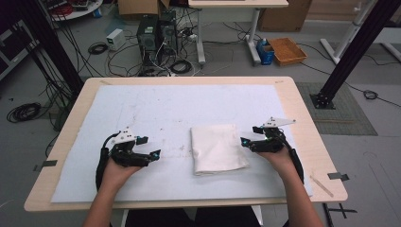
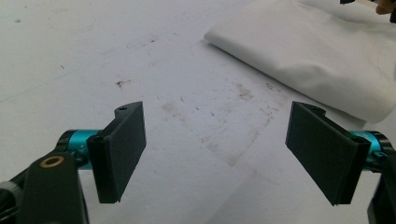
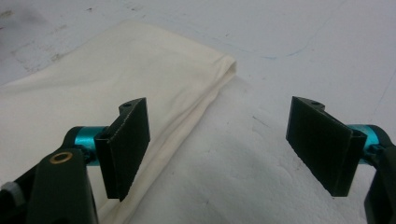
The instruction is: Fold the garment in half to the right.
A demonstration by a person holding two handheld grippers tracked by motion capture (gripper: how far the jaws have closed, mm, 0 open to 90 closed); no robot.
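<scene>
High view: a folded cloth [image 1: 217, 148] lies flat on the table [image 1: 302, 109]. The left hand-held gripper [image 1: 147, 147] rests left of the cloth, the right hand-held gripper [image 1: 247, 141] just right of it, both pointing inward.

Left gripper view: jaws spread wide, empty, the cloth [image 2: 317, 51] well ahead.

Right gripper view: jaws spread, empty, over the cloth [image 3: 116, 88] edge.

Wooden table [image 1: 302, 101], white mat [image 1: 156, 106], folded cloth [image 1: 216, 147]

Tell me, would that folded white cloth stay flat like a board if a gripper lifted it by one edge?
Probably not. The folded white cloth shows soft creases and rounded, layered edges, so it would likely droop and unfold. It looks thin, so probably light. Pushed across the white mat, it may bunch up rather than slide.
</scene>
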